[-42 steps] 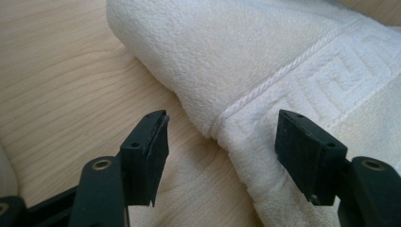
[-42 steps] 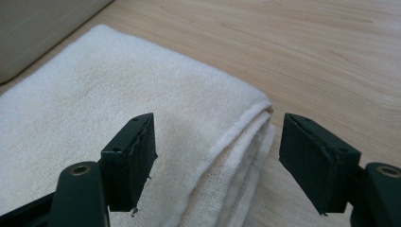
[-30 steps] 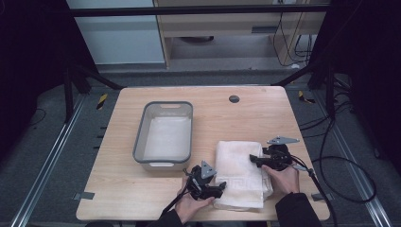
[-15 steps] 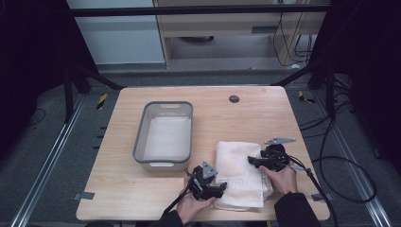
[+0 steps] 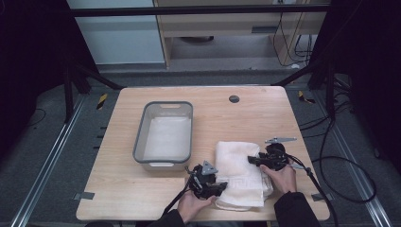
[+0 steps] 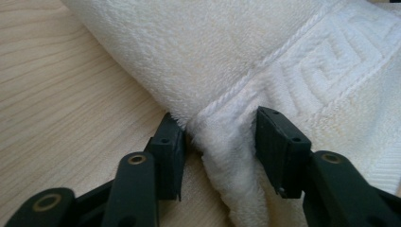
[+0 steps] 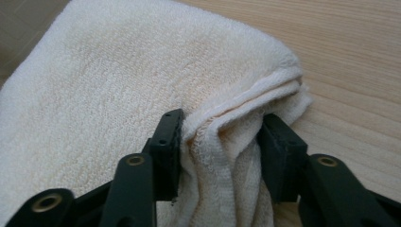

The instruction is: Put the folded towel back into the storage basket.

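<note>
both grippers [image 5: 222,186] [image 5: 253,161] closing, pinching towel [image 5: 239,172] edges.

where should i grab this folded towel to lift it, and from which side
Grip the towel at its two near edges, coming in low from the person's side. The left gripper has been closing on the bunched hem corner below the patterned border, the right gripper on the stacked fold edges. Those raised ridges of cloth give the jaws something to pinch; the flat top does not.

high view: overhead, facing forward-down, far | gripper views: close, along jaws | shared: towel [image 5: 240,173]
</note>
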`<state>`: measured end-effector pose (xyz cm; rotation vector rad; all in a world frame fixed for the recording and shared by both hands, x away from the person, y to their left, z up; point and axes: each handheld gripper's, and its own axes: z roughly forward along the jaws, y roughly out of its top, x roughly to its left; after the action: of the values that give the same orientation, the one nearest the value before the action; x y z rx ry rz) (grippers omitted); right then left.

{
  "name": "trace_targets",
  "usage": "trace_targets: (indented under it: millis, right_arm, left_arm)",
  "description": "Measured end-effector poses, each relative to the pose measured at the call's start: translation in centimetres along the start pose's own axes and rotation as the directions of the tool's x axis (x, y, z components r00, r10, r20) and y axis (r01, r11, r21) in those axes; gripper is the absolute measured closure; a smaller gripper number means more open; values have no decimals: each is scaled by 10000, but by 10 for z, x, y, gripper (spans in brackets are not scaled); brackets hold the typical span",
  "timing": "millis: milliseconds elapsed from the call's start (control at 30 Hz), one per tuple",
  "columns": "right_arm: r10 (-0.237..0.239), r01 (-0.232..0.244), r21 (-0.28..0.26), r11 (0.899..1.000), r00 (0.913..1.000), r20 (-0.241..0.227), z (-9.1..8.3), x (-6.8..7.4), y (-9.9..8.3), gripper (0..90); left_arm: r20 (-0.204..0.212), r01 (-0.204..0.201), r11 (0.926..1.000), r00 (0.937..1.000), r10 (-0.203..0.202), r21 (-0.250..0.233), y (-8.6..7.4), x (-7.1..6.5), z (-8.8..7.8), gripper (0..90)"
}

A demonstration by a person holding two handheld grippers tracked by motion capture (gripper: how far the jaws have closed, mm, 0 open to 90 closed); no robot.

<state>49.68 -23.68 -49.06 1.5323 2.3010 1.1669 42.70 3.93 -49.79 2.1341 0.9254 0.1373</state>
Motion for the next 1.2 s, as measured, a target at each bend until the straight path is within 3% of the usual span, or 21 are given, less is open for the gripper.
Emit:
trace_targets:
  millis: [267, 500, 933, 1200]
  right_arm:
    - [246, -248, -104, 9996, 9996, -147, 0, 1, 1, 668]
    - [47, -49, -277, 9996, 10000, -73, -4, 4, 4, 693]
    - [-245, 217, -1001, 9947, 9993, -272, -22, 17, 12, 707]
    - [-594, 531, -1553, 9864, 9976, -362, -38, 29, 20, 709]
  left_arm:
    - [301, 99, 9999, 9995, -96, -85, 0, -1, 0, 644]
    - [670, 306, 9994, 9973, -293, -174, 0, 3, -2, 711]
    - [639, 76, 9992, 9979, -51, -400, 0, 1, -15, 741]
    - [770, 103, 9957, 9970, -32, -918, 6, 1, -36, 747]
